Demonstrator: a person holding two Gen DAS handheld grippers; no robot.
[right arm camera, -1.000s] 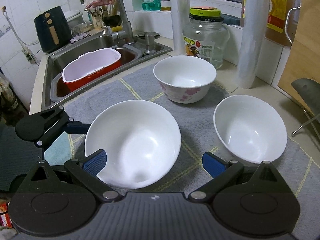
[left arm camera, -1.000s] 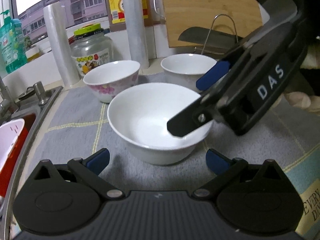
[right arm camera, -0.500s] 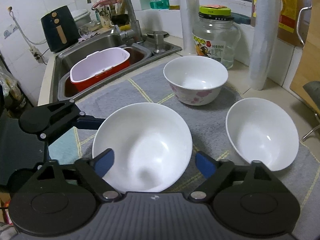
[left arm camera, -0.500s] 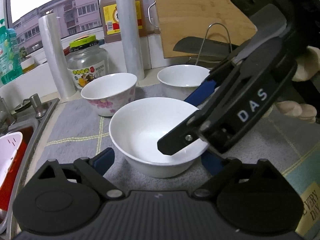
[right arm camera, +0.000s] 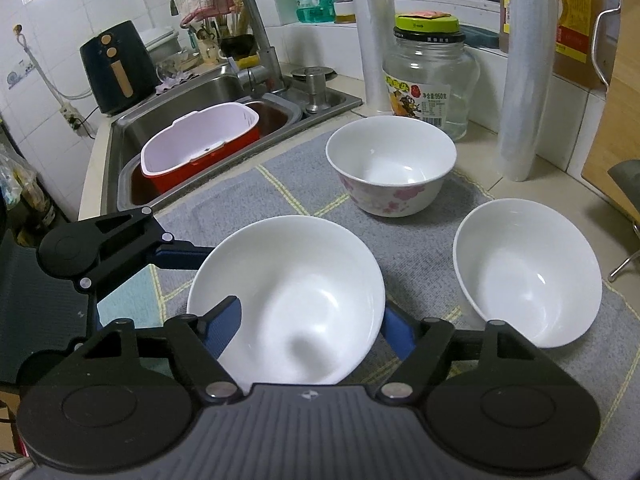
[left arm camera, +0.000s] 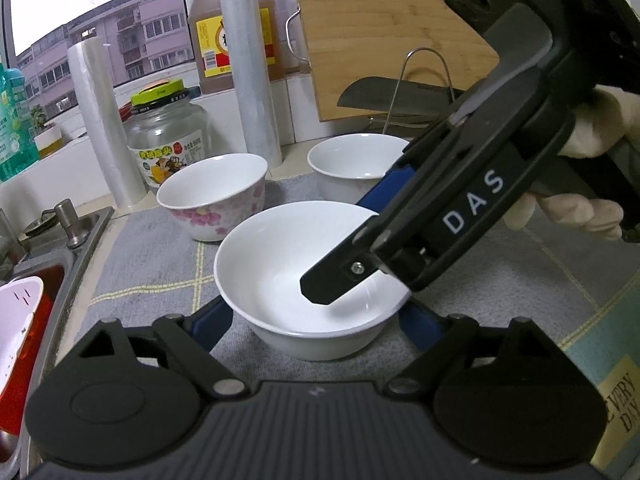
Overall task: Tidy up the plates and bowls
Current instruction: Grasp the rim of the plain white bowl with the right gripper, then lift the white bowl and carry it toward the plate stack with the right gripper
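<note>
Both grippers flank the large plain white ceramic bowl (right arm camera: pixel 288 300) on the grey mat on the worktop, near edge. Left gripper (left arm camera: pixel 316 328) and right gripper (right arm camera: pixel 312 320) both spread wide around its wall, neither pinching. Best to close squarely on the rim and lift level; glazed, glossy, likely slippery. Floral-print bowl (right arm camera: pixel 390 164) and smaller plain white bowl (right arm camera: pixel 528 272) sit behind, apart.

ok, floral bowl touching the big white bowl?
Apart. Right wrist view shows grey mat between the floral bowl and the big white bowl.
</note>
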